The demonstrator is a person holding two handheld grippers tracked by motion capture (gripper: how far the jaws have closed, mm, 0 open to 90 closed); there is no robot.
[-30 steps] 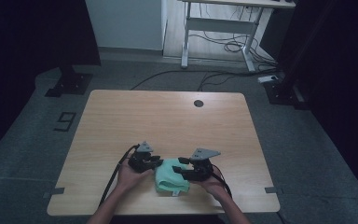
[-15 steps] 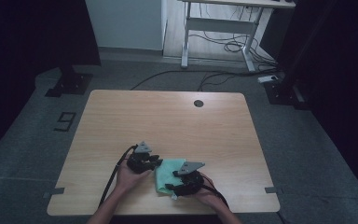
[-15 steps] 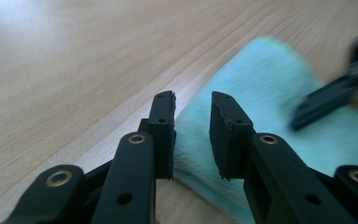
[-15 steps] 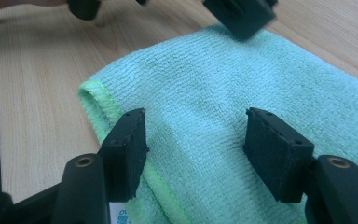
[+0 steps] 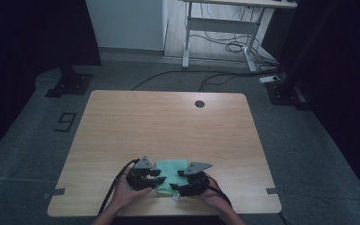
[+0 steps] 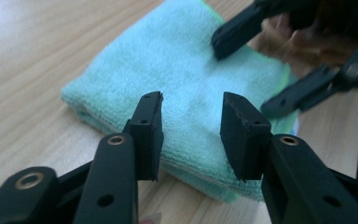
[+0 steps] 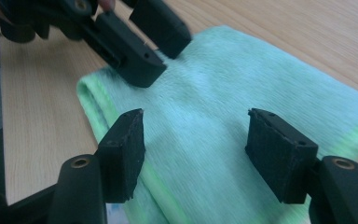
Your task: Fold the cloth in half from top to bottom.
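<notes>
Black jaws of the left gripper (image 6: 191,126) stand apart, hovering over the near folded edge of the green cloth (image 6: 186,88); nothing is clamped between them. The right gripper (image 7: 196,149) likewise has its jaws spread wide above the cloth (image 7: 223,135), pads clear of the fabric as far as can be judged. In the high view the left gripper (image 5: 155,176) and the right gripper (image 5: 178,186) flank the cloth (image 5: 170,170) from either side, each carrying a grey three-cornered plate and held in a hand entering from the bottom edge; a black cable trails back from each.

The cloth is a folded terry rectangle lying flat near the person's edge of the table, roughly midway across its width. Its long axis runs from the near edge toward the far edge, tilted slightly; the layered folded edge faces the left gripper.

The table (image 5: 136,122) is light wood-grain laminate with rounded corners and a dark round grommet (image 5: 199,103) near the far edge. It stands on grey carpet; a black stand base (image 5: 68,83) sits at far left, a white desk frame (image 5: 218,33) with loose cables beyond, and a dark curtain (image 5: 342,70) to the right.
</notes>
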